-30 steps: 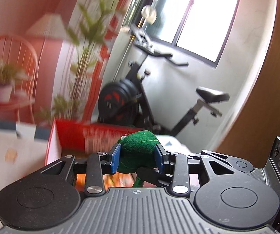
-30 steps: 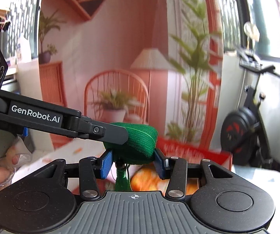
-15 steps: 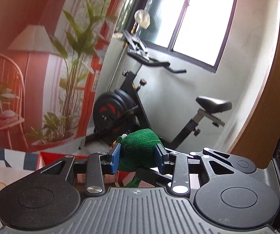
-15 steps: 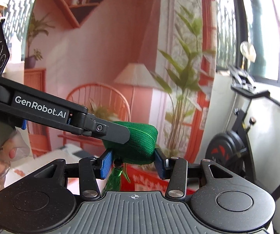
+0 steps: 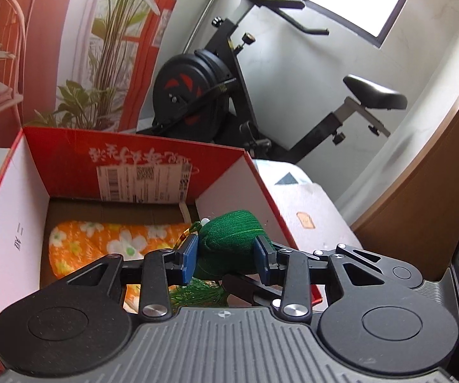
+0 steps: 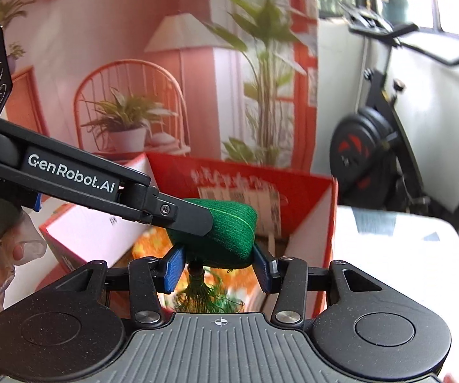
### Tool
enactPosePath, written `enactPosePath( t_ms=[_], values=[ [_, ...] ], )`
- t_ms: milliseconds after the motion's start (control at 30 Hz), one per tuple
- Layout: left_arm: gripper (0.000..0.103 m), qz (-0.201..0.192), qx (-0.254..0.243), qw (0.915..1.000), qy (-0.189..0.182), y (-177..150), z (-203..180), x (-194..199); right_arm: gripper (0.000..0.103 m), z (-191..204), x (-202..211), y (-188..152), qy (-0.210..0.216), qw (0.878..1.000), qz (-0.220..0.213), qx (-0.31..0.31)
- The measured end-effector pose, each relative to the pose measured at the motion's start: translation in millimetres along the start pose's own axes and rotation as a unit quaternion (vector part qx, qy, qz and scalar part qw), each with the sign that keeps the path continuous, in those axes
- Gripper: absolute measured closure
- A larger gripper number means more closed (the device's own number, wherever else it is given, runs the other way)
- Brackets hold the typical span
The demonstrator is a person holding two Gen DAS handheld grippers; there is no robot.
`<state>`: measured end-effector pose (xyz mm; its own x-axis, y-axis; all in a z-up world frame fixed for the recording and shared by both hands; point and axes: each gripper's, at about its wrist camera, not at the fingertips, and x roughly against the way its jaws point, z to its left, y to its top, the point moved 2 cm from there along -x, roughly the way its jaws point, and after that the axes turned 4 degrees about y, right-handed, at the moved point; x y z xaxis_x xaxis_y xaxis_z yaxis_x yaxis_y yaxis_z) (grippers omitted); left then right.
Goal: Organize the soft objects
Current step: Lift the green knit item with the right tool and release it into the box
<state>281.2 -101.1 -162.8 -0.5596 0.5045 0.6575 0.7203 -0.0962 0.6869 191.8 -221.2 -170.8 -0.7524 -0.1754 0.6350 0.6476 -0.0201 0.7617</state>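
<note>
Over the open red cardboard box [image 5: 70, 156] with white inner walls, both grippers hold one green knitted soft pouch [image 5: 229, 239] with a green tassel [image 5: 197, 295] hanging under it. Left gripper [image 5: 226, 257]: blue pads [image 5: 188, 257] pressed on the pouch's two sides, jaws partly closed around it, firm grip. Right gripper [image 6: 218, 266]: blue pads at the same pouch [image 6: 229, 233] from below, jaws partly closed; left pad [image 6: 173, 266] looks just touching, right pad tight against the fabric. Black finger of the left gripper crosses in from the left in the right wrist view and lies across the pouch's upper left side. Pouch hangs above the box's near right part, not resting on anything inside.

Inside the box: an orange fabric piece with white flower print [image 5: 108, 245] lies flat on the brown floor. Far wall carries a white shipping label [image 5: 143, 182]. Box sits on a pale patterned cloth surface [image 5: 306, 210]. Behind it, a black exercise bike [image 5: 204, 86] by the white wall, and a printed backdrop of chair, lamp and plants [image 6: 153, 95]. A person's gloved fingers [image 6: 22, 249] show at the left edge of the right wrist view.
</note>
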Motion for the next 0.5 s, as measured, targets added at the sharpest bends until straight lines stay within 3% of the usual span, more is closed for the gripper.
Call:
enactPosePath(
  t_ms=[167,500],
  values=[
    [0.064,0.0,-0.009,0.9999,-0.007,1.6,-6.7,3.8,0.058,-4.4,1.8,-13.2,-0.018,1.0,0.0,-0.011],
    [0.064,-0.025,-0.035,0.9989,0.018,-9.2,-9.1,41.6,0.056,0.5,36.4,-27.4,-0.023,0.998,-0.024,-0.046]
  ],
)
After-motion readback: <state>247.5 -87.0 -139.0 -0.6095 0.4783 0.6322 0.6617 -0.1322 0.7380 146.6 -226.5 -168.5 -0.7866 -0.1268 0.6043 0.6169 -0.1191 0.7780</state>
